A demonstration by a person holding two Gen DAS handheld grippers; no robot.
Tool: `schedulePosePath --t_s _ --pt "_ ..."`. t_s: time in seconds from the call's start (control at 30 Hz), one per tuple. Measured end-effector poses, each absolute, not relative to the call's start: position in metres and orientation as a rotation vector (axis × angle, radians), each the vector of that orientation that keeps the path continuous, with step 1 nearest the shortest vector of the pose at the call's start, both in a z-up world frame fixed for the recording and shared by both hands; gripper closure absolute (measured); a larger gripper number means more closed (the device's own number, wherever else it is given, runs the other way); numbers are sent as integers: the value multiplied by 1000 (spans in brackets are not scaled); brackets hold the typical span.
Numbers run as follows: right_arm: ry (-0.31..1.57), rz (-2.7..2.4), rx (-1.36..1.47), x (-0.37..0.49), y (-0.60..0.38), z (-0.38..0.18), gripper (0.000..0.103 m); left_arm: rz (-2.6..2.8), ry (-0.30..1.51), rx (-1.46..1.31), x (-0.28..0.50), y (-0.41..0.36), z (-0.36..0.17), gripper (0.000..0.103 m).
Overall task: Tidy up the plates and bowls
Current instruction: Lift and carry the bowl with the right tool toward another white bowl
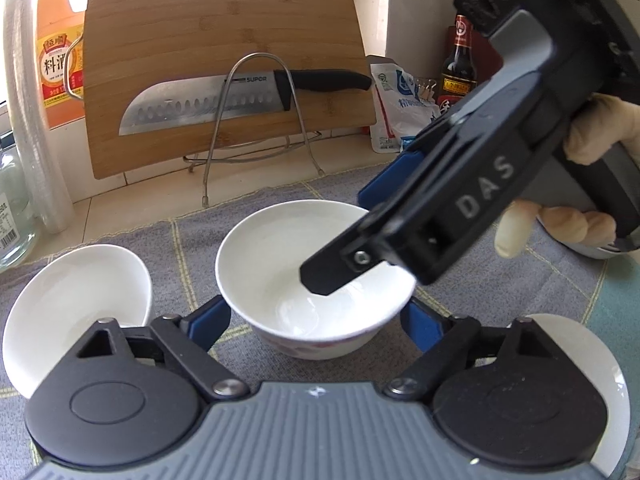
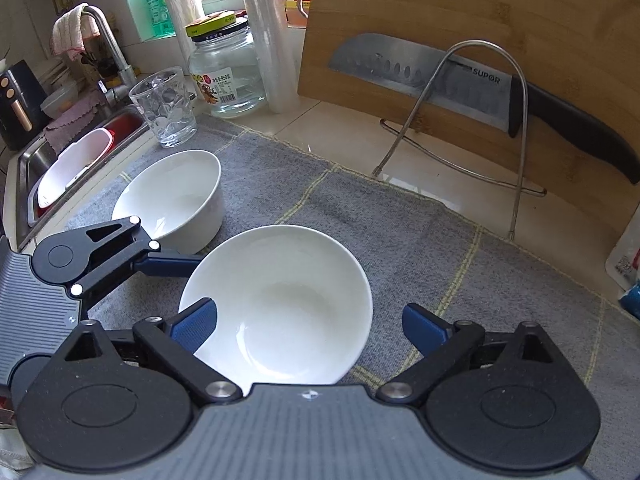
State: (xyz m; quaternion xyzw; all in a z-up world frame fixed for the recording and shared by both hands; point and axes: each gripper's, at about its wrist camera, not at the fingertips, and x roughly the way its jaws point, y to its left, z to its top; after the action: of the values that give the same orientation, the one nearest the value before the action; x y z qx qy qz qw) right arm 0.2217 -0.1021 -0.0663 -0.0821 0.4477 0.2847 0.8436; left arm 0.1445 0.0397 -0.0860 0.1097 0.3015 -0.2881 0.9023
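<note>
Bowls: one white bowl (image 1: 316,280) sits between the wide-open, empty left claw (image 1: 316,326), right claw (image 2: 310,326) likewise open, presumably for stacking.

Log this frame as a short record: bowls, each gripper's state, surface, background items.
bowls: middle bowl, left bowl, third white dish at right edge
left hand-held gripper: open, fingers on either side of middle bowl
right hand-held gripper: open, one finger inside middle bowl's rim
surface: grey cloth
background: cutting board, knife, glass
</note>
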Motion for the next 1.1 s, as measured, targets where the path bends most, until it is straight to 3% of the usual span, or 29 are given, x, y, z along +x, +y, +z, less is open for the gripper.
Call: schedulePosePath --t_s 0.13,0.3,1.1 --pt "962 618 -146 227 -103 -70 15 -593 617 241 144 38 -86 13" --pt "962 639 -134 227 -102 -69 19 -596 619 243 144 38 -86 13" --pt "948 650 -87 210 -106 -41 19 -599 598 272 127 35 -62 13"
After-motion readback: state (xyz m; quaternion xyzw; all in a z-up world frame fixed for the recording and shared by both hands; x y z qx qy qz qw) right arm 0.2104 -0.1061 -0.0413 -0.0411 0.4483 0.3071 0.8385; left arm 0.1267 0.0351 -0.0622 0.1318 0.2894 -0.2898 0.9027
